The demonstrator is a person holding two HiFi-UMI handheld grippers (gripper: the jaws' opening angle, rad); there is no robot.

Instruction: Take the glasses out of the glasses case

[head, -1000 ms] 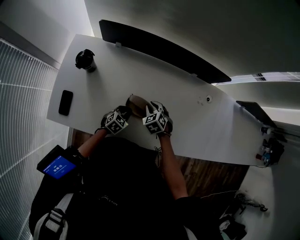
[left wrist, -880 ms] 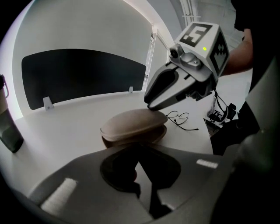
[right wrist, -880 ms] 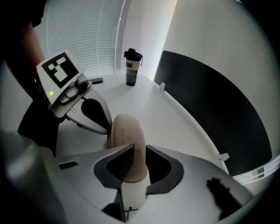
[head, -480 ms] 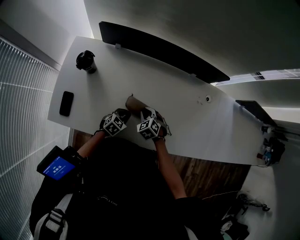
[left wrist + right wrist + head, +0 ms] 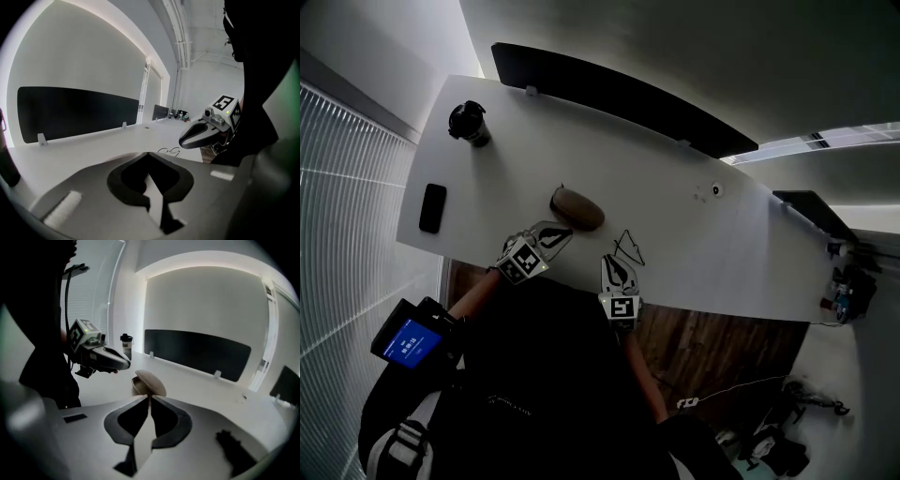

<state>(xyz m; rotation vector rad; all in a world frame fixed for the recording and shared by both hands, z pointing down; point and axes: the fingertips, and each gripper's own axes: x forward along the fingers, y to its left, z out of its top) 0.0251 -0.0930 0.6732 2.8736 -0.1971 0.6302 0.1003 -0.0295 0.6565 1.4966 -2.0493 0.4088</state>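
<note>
Pulling right gripper (image 5: 615, 265) and left gripper (image 5: 558, 233) back from brown glasses case (image 5: 577, 209) toward near edge of white bench (image 5: 694, 234). Finding wire-framed glasses (image 5: 628, 248) out of the case now, lying on the bench just right of it, just beyond the right gripper's tips. Closing right jaws just now, tips meeting on nothing. Holding left jaws clenched too, empty. Seeing case lid standing raised in right gripper view.
</note>
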